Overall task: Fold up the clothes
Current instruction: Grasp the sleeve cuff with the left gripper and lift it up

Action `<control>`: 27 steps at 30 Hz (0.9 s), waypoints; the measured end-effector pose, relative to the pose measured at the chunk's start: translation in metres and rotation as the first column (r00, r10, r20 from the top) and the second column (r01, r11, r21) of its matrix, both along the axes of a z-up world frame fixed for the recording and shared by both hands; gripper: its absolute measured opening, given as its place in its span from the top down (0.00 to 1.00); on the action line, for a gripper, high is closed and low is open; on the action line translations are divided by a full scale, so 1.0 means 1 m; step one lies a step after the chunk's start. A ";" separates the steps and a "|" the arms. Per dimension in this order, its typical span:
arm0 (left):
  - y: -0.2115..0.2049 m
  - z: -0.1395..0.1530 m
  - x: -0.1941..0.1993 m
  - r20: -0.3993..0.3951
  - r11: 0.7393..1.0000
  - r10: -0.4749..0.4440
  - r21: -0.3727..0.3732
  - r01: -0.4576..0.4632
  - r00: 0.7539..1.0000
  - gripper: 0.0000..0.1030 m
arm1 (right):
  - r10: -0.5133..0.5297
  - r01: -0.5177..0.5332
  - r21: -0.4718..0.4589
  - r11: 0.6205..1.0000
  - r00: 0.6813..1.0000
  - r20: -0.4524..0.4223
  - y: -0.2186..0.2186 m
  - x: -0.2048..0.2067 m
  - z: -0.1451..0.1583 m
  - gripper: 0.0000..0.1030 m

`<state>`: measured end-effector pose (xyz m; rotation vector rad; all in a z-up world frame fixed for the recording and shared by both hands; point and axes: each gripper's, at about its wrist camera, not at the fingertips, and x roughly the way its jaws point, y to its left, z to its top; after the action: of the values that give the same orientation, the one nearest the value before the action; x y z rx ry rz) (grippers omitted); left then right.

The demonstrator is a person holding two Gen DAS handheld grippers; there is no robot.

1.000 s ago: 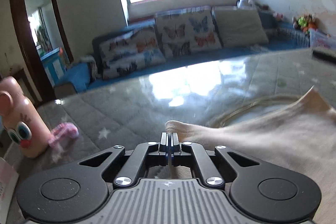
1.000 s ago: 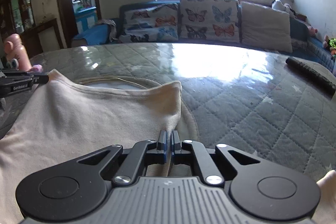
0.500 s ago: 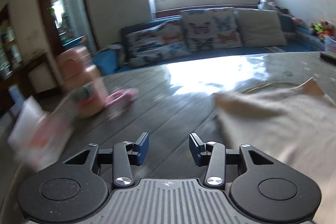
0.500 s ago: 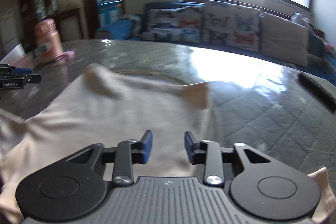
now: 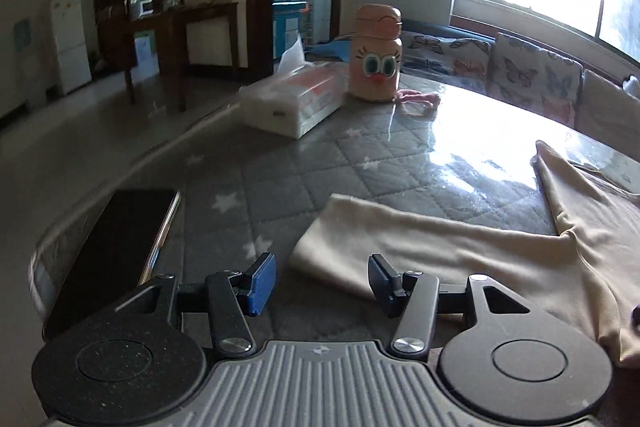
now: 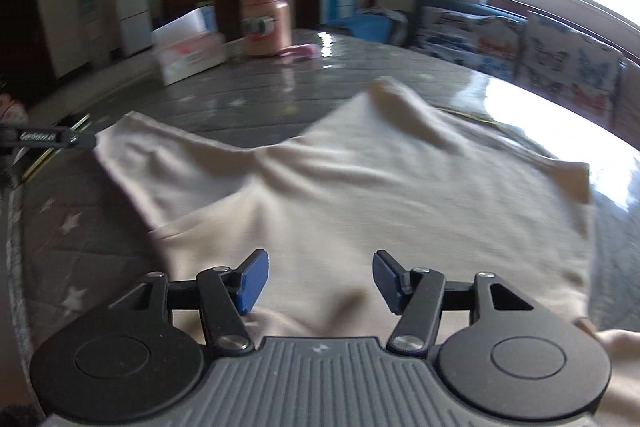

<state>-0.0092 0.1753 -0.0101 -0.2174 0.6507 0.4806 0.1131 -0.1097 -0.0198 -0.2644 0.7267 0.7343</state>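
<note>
A cream shirt [image 6: 360, 195] lies spread on the grey quilted table [image 5: 280, 179]. In the left wrist view its left sleeve [image 5: 400, 239] stretches toward my left gripper [image 5: 322, 279], which is open and empty just short of the sleeve's end. My right gripper [image 6: 316, 281] is open and empty, hovering over the shirt's body. The left gripper's tip shows at the far left of the right wrist view [image 6: 48, 139], beside the sleeve end.
A black phone [image 5: 116, 251] lies at the table's left edge. A tissue box [image 5: 296, 99], a pink cartoon bottle [image 5: 376, 59] and a pink cord [image 5: 416, 99] stand at the far side. A sofa with butterfly cushions [image 5: 520, 75] is behind.
Both grippers were shut on the shirt's shoulders, then let go and opened. Both have swung left; the left one now faces the sleeve end and the phone.
</note>
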 end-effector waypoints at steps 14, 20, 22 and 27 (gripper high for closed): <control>0.022 -0.008 0.022 0.043 0.997 0.051 -0.052 -0.049 0.998 0.95 | 0.058 -0.057 -0.040 0.998 0.998 0.032 0.018 -0.027 -0.003 0.37; 0.033 0.020 0.049 0.125 0.998 0.008 0.063 -0.016 0.992 0.96 | 0.072 -0.070 -0.049 0.996 0.997 0.030 0.017 -0.031 -0.001 0.37; 0.031 0.025 0.059 0.122 0.995 -0.028 0.103 0.016 0.992 0.96 | 0.069 -0.067 -0.043 0.997 0.997 0.029 0.018 -0.028 0.001 0.37; 0.022 0.031 0.067 0.134 0.989 -0.076 0.136 0.058 0.988 0.96 | 0.035 -0.035 0.015 0.999 0.999 0.024 0.023 -0.018 0.007 0.37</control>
<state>0.0576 0.1969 0.0211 -0.1026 0.4870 0.4375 0.0954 -0.0865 -0.0132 -0.2721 0.6950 0.7683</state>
